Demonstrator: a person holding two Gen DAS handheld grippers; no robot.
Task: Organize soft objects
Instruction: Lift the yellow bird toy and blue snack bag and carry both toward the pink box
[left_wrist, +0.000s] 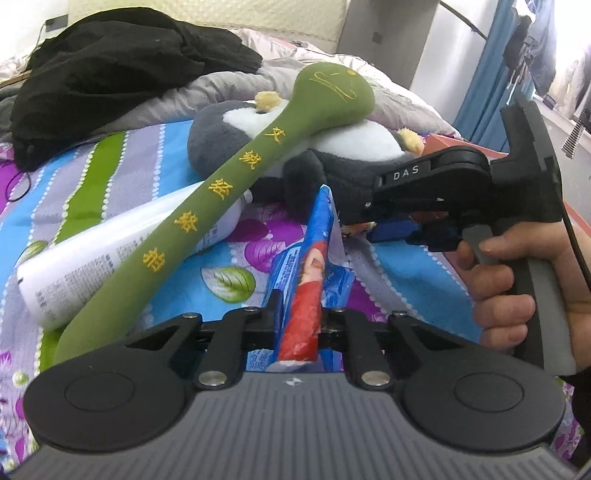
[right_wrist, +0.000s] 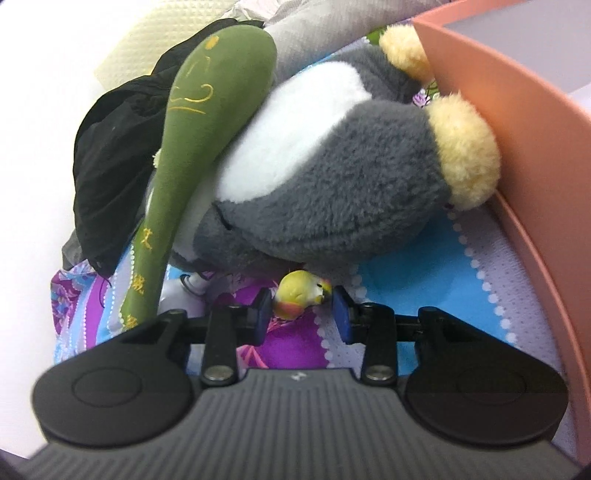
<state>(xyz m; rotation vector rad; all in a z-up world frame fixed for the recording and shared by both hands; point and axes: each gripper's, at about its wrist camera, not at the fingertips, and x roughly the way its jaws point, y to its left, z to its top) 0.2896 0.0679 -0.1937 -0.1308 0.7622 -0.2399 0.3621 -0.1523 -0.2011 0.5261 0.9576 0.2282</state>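
Fingers of the left gripper (left_wrist: 297, 321) are squeezing a crinkly blue and red packet (left_wrist: 310, 266), lifting its end off the bed (left_wrist: 417, 266) so it can be put away. Beside it, the right gripper (right_wrist: 299, 314) is standing half spread around a little yellow bird toy (right_wrist: 301, 293), not pinching it yet. Behind them a grey plush penguin (right_wrist: 332, 177) is lying under a long green plush (left_wrist: 221, 192). A pink box (right_wrist: 517, 110) is waiting close by, likely for the soft toys.
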